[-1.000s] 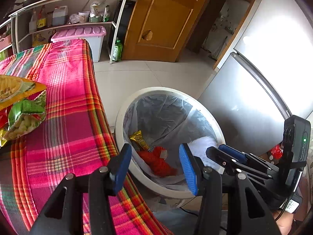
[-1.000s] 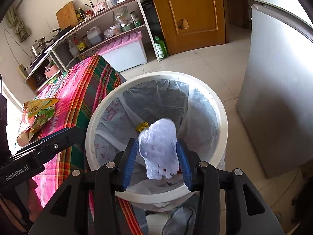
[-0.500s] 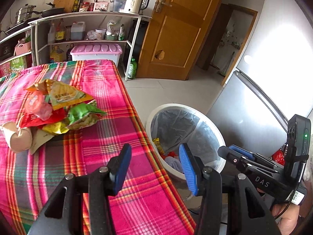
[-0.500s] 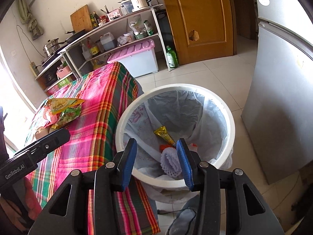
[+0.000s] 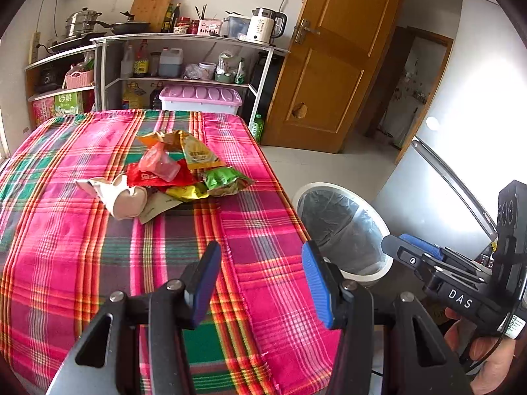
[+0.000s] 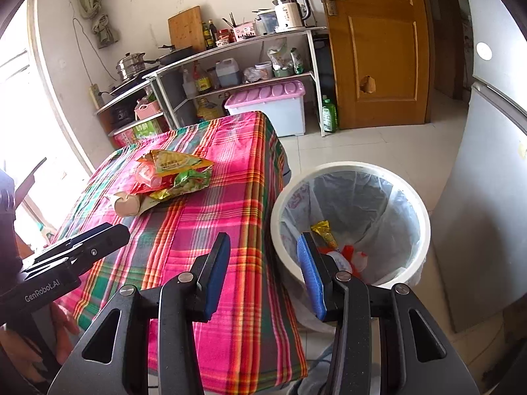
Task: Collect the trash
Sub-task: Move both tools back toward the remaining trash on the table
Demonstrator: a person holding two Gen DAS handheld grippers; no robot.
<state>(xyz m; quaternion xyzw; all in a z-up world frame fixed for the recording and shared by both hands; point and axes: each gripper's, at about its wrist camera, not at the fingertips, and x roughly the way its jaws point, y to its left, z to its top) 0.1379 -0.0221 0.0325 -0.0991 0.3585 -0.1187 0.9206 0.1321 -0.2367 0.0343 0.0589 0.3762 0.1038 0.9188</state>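
- A home kitchen; open metal shelving (image 5: 184, 38) carries a steamer pot (image 5: 80, 24), a wok, an electric kettle (image 5: 265, 24), oil bottles and a cutting board (image 5: 153, 3);
- a plaid-clothed table (image 5: 82, 230), fridge (image 6: 494, 164), wooden door (image 5: 329, 65) and tiled floor

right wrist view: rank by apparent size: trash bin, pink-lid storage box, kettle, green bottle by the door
1. trash bin
2. pink-lid storage box
3. kettle
4. green bottle
The bin is nearest, so its lead is partly perspective.
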